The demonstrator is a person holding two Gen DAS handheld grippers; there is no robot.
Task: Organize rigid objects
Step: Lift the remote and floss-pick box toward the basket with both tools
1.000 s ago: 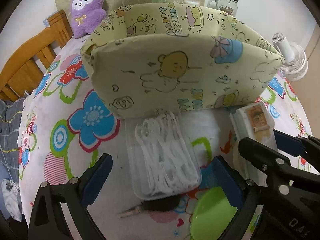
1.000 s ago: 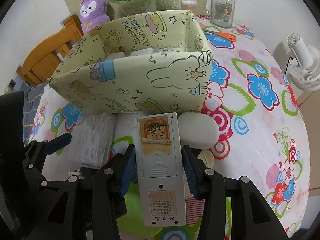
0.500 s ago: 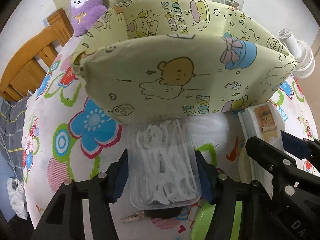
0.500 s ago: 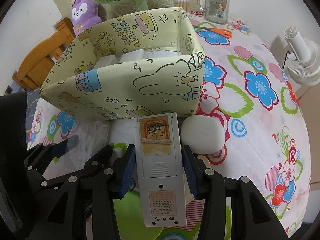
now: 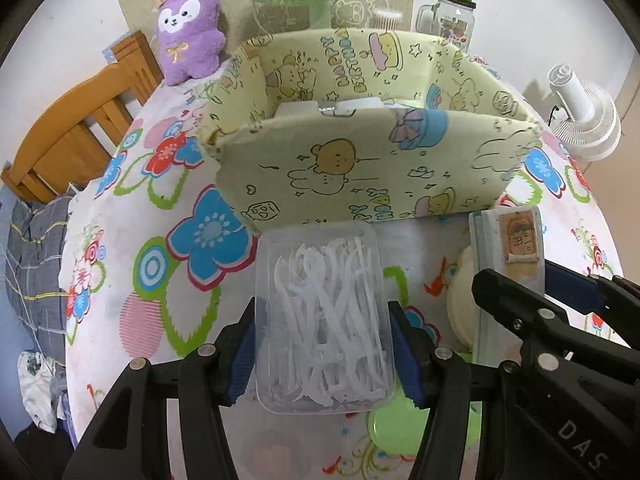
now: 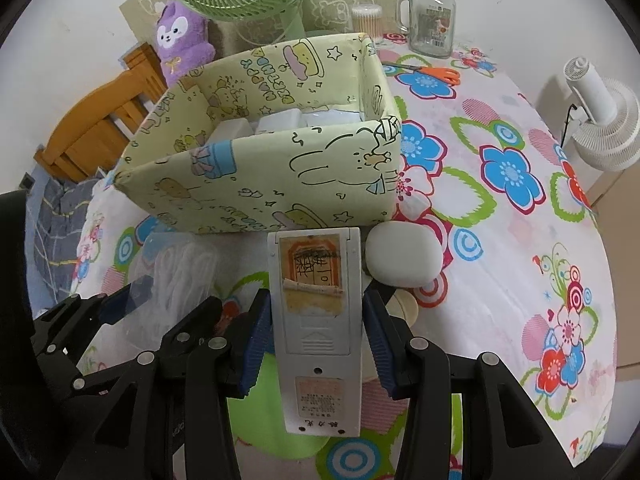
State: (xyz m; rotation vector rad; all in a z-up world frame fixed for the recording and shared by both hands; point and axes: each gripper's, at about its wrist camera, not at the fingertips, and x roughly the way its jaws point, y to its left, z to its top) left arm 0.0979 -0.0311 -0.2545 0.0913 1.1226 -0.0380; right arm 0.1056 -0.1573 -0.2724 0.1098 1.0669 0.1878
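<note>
The left claw (image 5: pixel 322 344) is clamped on a clear plastic box of white floss picks (image 5: pixel 326 320); its blue pads press the box's two long sides, having just been closing onto it. The box's near end hides the bench (image 5: pixel 132 208) straight beneath it, so whether the box is lifted clear of the flowered cloth cannot be told from the left wrist view. From the right wrist view the same box shows only as a pale blur at 9 o'clock, half behind the left claw's black arms.

The right claw (image 6: pixel 316 340) is shut on a grey remote control (image 6: pixel 316 320), held back-side up, with a worn orange sticker near its far end and a small printed label near the bottom whose print is too small to read.

At 12 o'clock from both claws stands the yellow cartoon-print storage box (image 6: pixel 272 184). Its near wall hides most of the inside; only the tops of a few white and pale blue items show above the rim.

A white oval case (image 6: pixel 402 256) lies just beside the remote's far end at 2 o'clock. A green round thing (image 5: pixel 400 424) under the claws is mostly covered and cannot be identified.
</note>
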